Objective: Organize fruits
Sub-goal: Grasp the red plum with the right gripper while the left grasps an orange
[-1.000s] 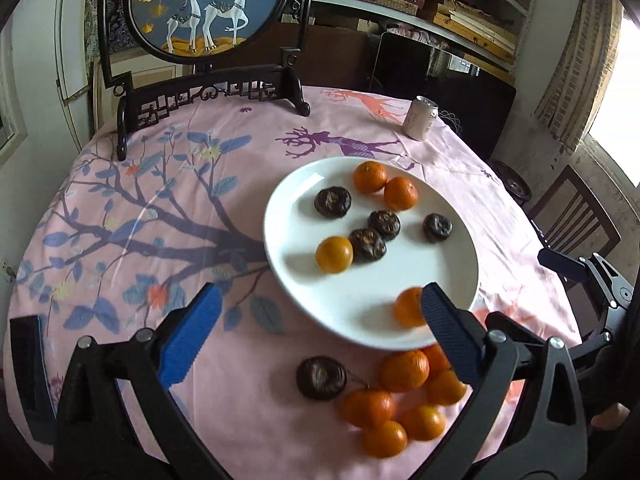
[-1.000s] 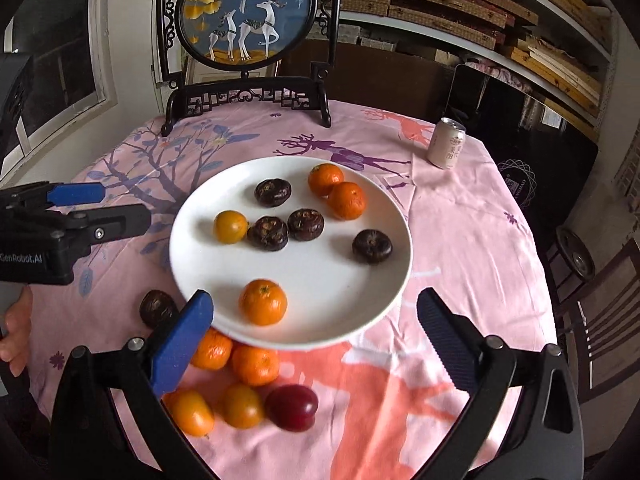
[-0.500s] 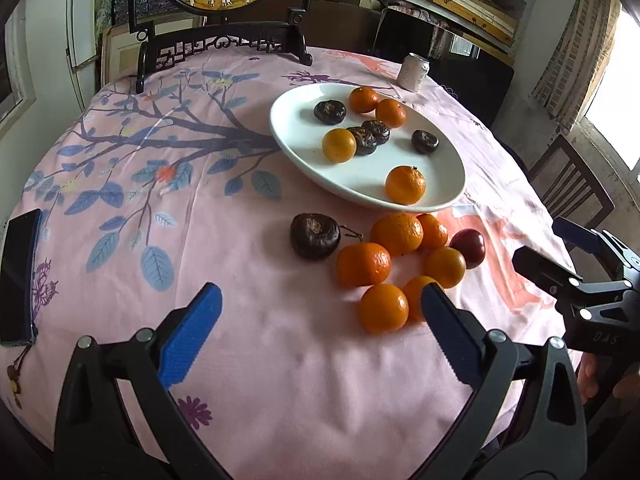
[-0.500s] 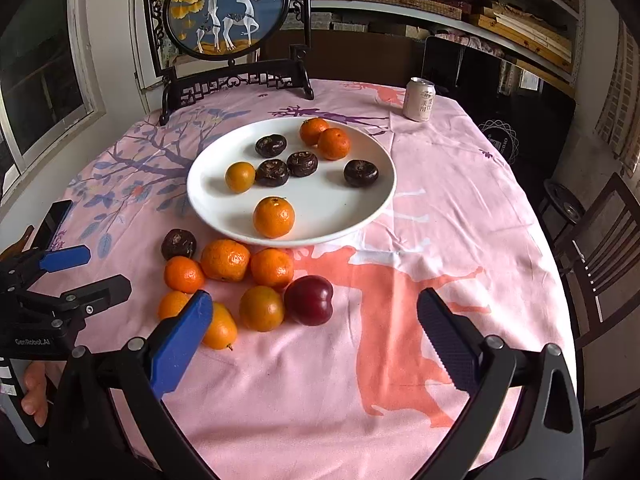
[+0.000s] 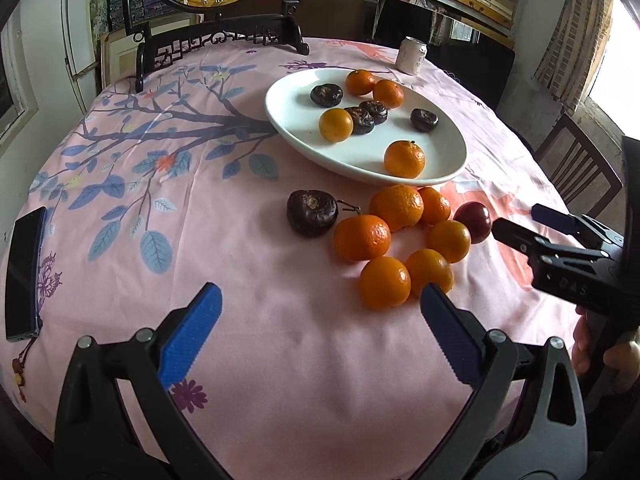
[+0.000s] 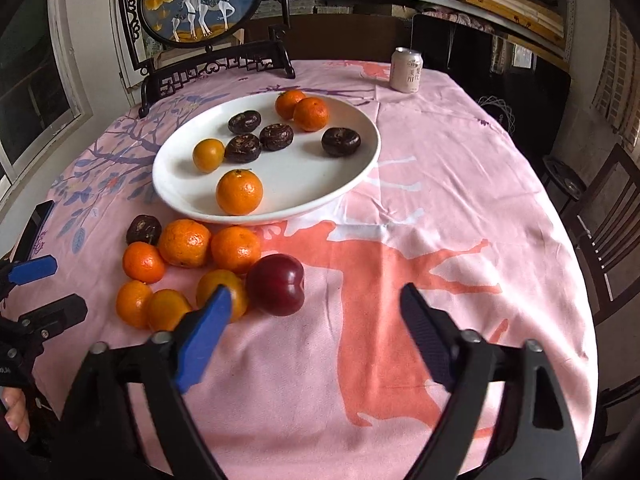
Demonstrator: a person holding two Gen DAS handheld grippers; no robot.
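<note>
A: Gripper status?
B: Left gripper and right gripper both spread wide, holding nothing, above the pink tablecloth.
A: Fruit?
B: Four tangerines and four dark fruits on the white plate. Six tangerines, a red plum and a dark fruit clustered just beside it.

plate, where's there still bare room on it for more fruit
On the white plate, the right half is bare, between the near orange and the lone dark fruit. The back-left is crowded with oranges and dark fruits.
</note>
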